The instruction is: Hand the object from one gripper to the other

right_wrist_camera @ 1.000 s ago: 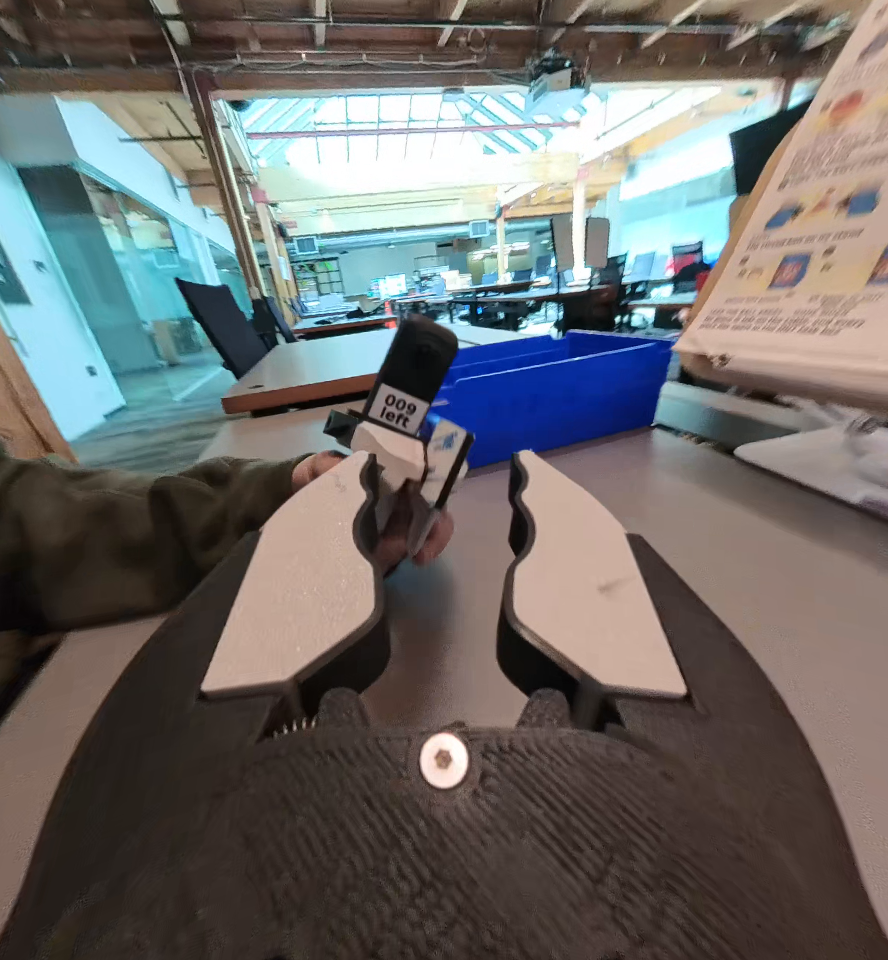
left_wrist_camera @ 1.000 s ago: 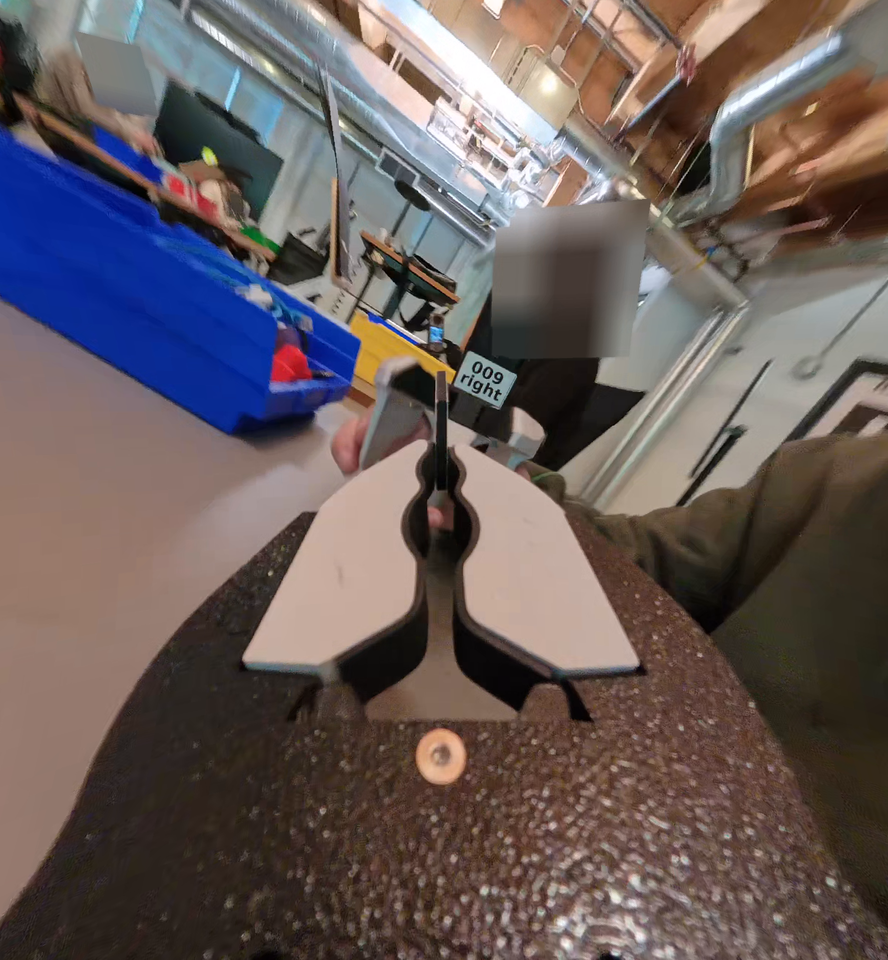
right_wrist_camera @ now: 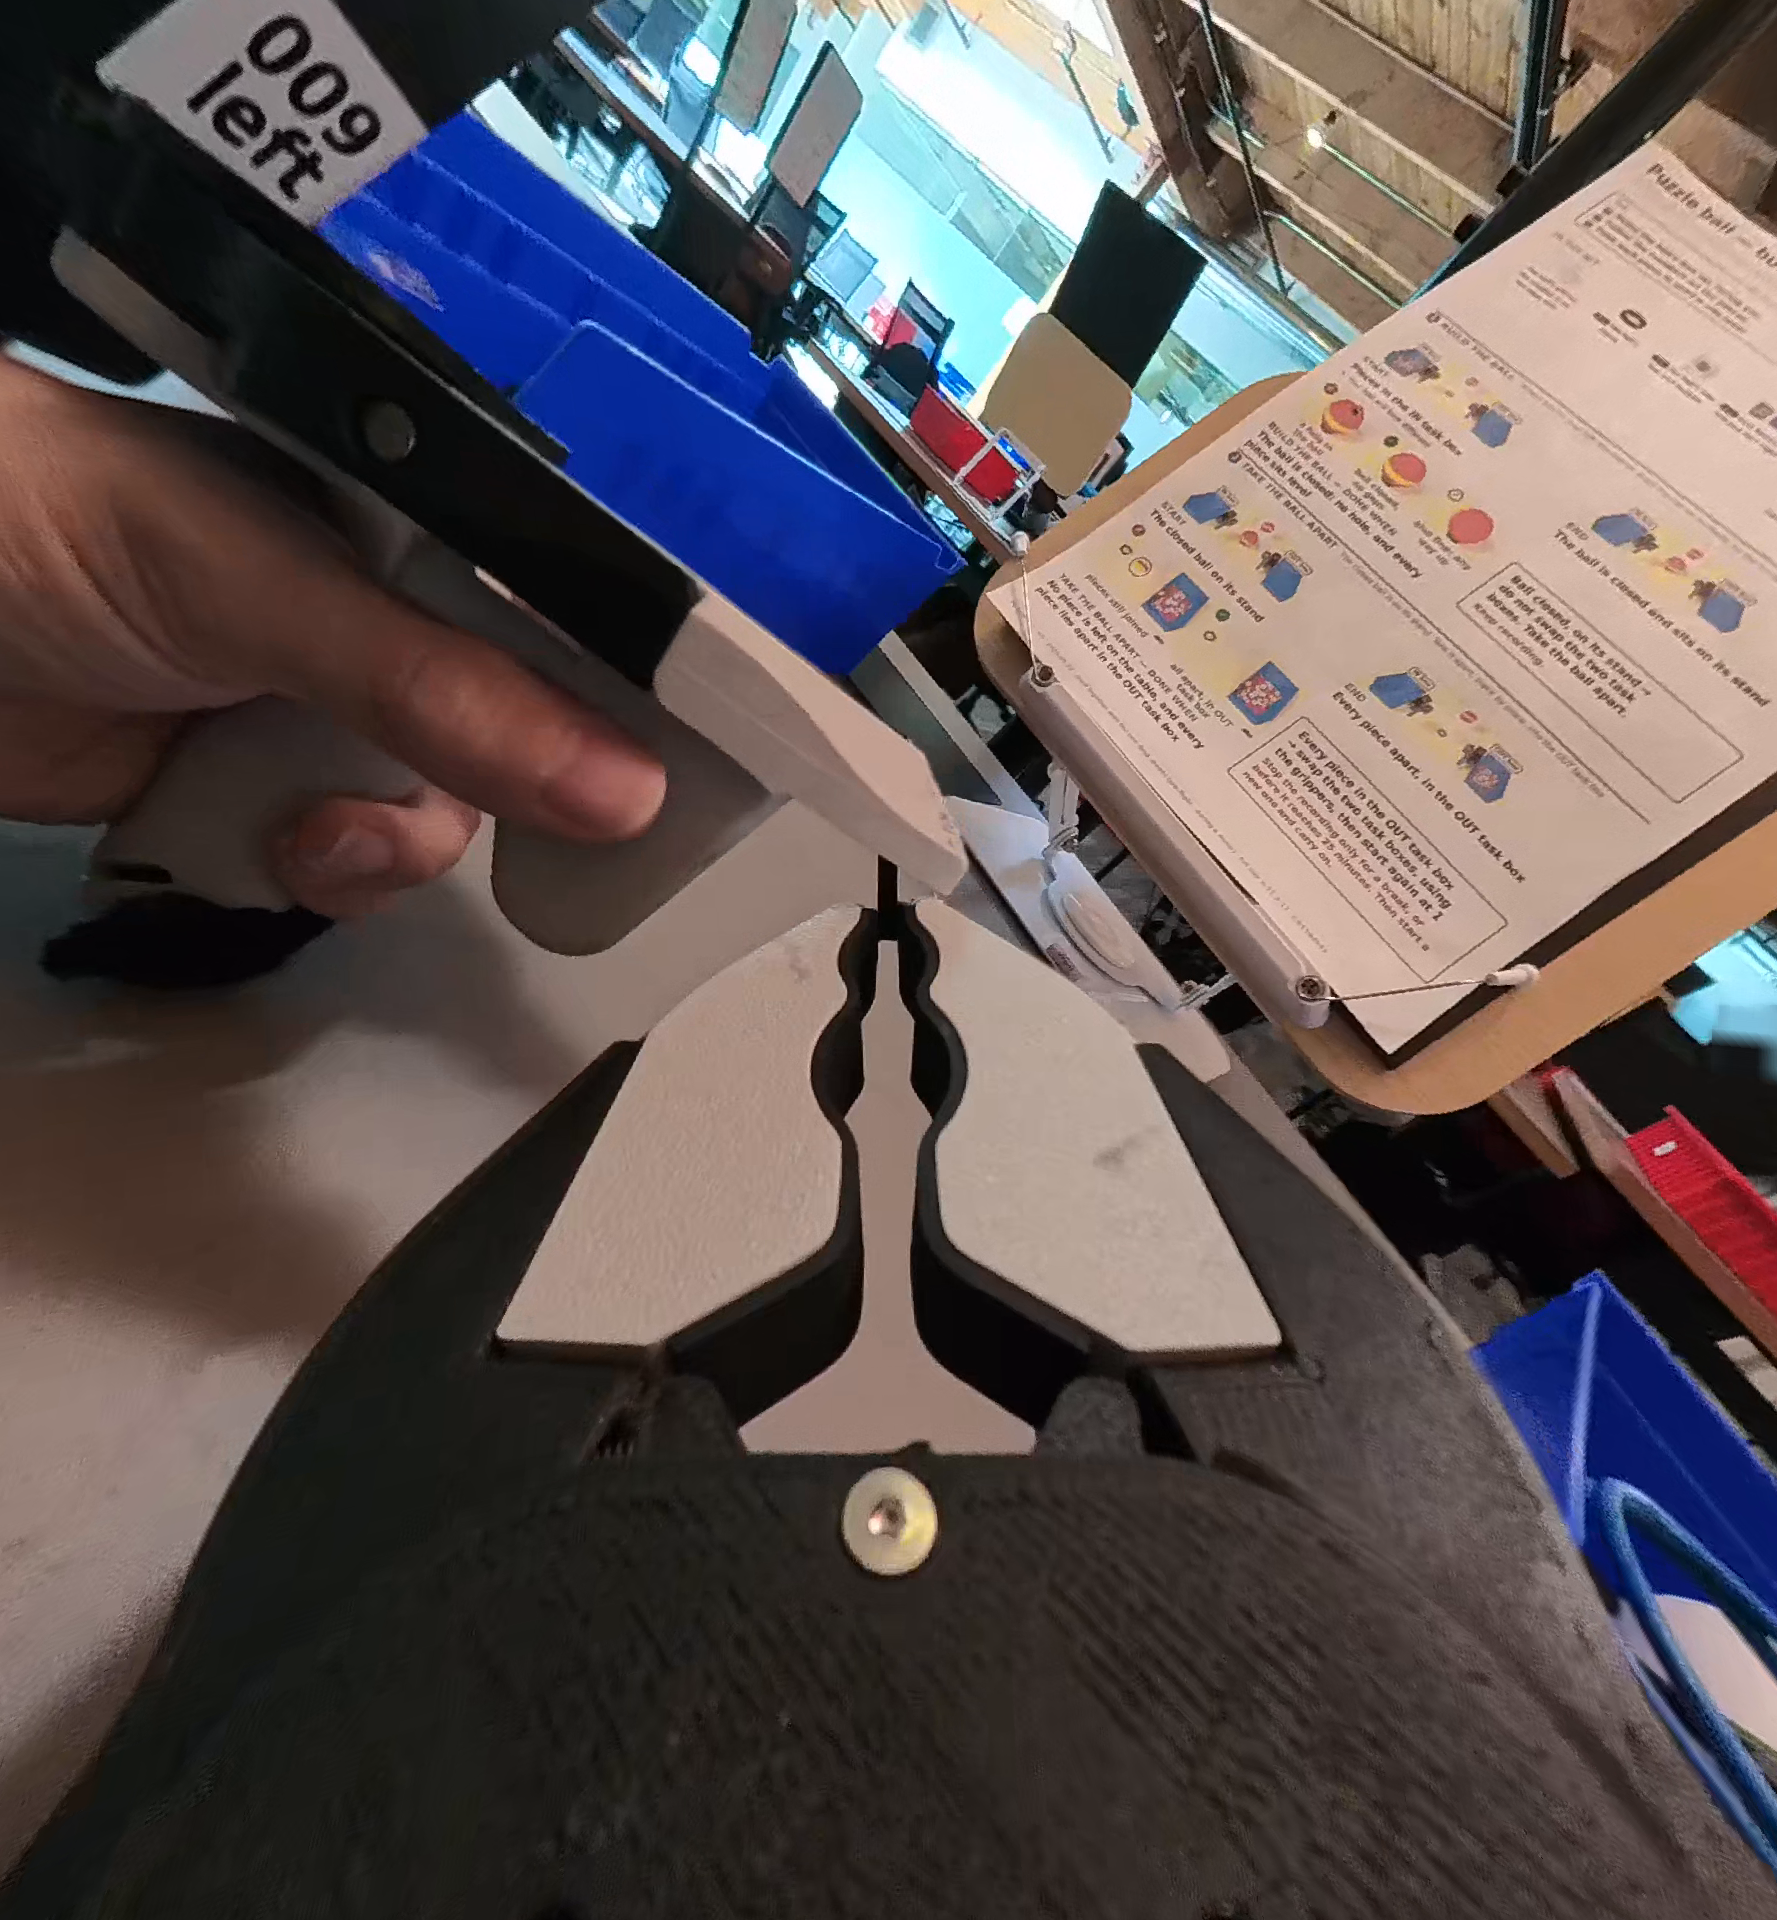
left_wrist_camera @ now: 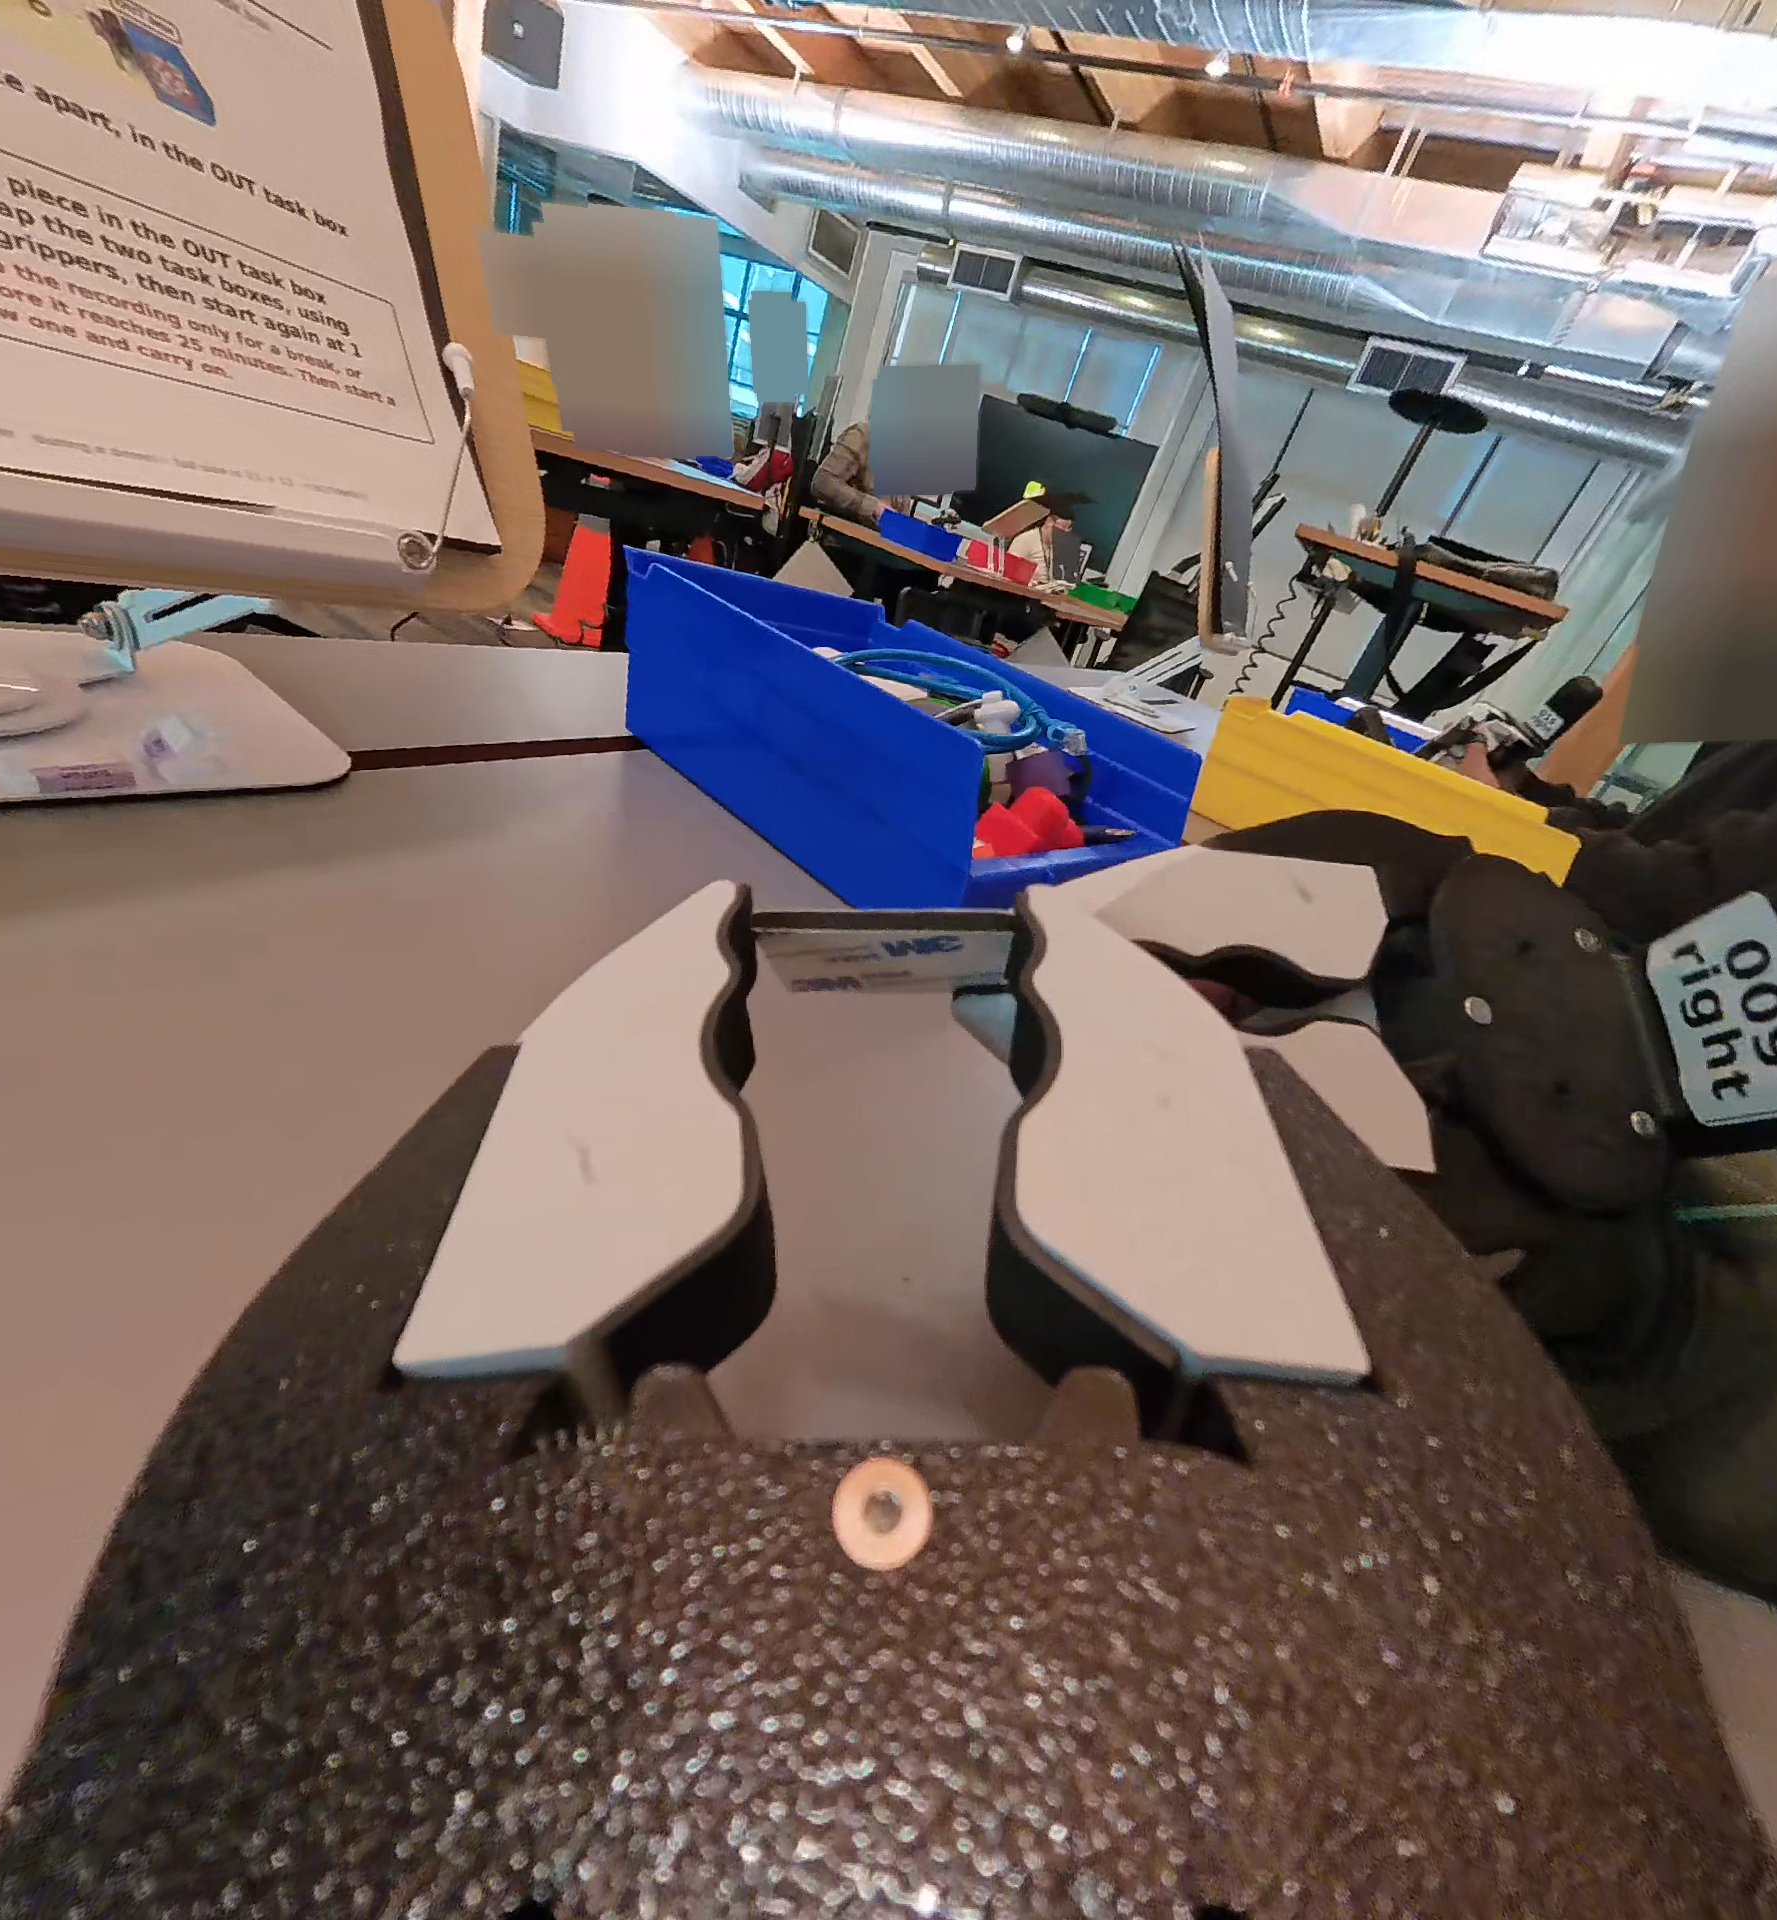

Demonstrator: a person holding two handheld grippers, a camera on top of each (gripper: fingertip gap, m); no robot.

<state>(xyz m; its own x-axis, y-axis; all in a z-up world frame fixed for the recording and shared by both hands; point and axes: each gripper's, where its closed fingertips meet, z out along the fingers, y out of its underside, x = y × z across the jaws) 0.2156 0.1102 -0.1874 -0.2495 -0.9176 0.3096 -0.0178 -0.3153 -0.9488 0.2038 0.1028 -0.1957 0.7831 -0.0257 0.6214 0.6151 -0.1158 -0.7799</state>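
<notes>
Evidently the handover is at its closing stage. My right hand-held gripper (right_wrist_camera: pixel 889 920) is clenched on a thin card (left_wrist_camera: pixel 863 961), which its own camera shows edge-on as a dark sliver pinched at the very fingertips. My left hand-held gripper (left_wrist_camera: pixel 884 899) is released, its jaws standing wide, and the card lies across the gap at their tips. I cannot tell whether those tips touch the card's ends. What I judge is left is drawing the left one clear so that the card hangs from the right alone.

Both meet just in front of the blue bin (left_wrist_camera: pixel 811 727), above the grey surface (left_wrist_camera: pixel 240 1039). The left points towards the bin. The right comes in crosswise from the bin's right side, and a hand (right_wrist_camera: pixel 240 644) wraps the left one's handle, angling it downward.
</notes>
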